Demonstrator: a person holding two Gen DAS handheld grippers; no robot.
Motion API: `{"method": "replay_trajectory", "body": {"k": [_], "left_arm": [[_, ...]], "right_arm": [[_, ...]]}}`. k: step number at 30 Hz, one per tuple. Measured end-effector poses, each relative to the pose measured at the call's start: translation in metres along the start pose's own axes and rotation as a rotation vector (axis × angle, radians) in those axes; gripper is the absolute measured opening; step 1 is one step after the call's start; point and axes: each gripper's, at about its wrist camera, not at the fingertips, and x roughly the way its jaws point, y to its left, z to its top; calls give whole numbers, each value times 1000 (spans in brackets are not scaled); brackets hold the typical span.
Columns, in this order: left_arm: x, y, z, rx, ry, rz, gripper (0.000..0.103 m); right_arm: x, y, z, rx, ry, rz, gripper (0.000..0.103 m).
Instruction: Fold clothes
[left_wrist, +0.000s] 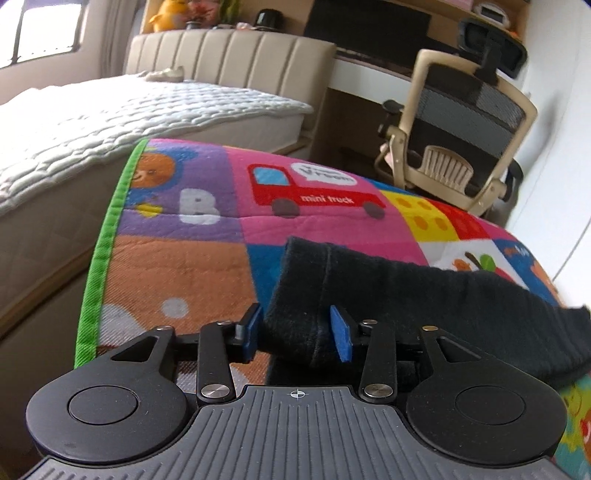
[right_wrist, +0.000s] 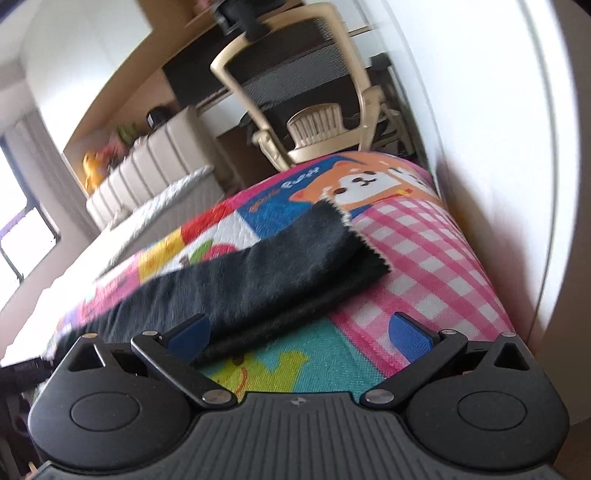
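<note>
A dark fleecy garment (left_wrist: 406, 295), folded into a long band, lies across a colourful play mat (left_wrist: 207, 258). My left gripper (left_wrist: 297, 334) stands over the band's left end with its jaws partly apart. The cloth lies between and under the blue pads (left_wrist: 341, 338) and looks slack, not pinched. In the right wrist view the same garment (right_wrist: 280, 273) runs from lower left to its frayed far end near the dog picture. My right gripper (right_wrist: 301, 332) is wide open above the mat (right_wrist: 424, 258). Its left finger (right_wrist: 190, 332) is beside the garment's near folded edge, and nothing is gripped.
A bed (left_wrist: 110, 118) with a white quilted cover and padded headboard stands left of the mat. Behind the mat are a beige mesh office chair (left_wrist: 458, 129) and a desk (left_wrist: 369, 74). A white wall (right_wrist: 498, 129) runs close along the mat's right side.
</note>
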Motion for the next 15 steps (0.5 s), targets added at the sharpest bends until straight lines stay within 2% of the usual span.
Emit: {"method": "replay_trajectory", "body": {"k": [3, 4, 5, 6, 9, 13, 15], "left_arm": [[-4, 1, 1, -12, 9, -28, 51], [-7, 1, 4, -19, 7, -42, 52], [-11, 3, 5, -24, 3, -63, 56], [-14, 3, 7, -22, 7, -88, 62], [-17, -1, 10, 4, 30, -133, 76], [-7, -9, 8, 50, 69, -121, 77], [0, -11, 7, 46, 78, -121, 76]], "right_arm": [[-3, 21, -1, -136, -7, -13, 99], [-4, 35, -2, -232, -27, -32, 82], [-4, 52, -5, -352, -46, -70, 58], [-3, 66, -8, -438, -53, -73, 52], [1, 99, -15, -628, -43, -23, 50], [17, 138, -32, -857, 18, 76, 51], [27, 155, -41, -960, 45, 115, 57]]}}
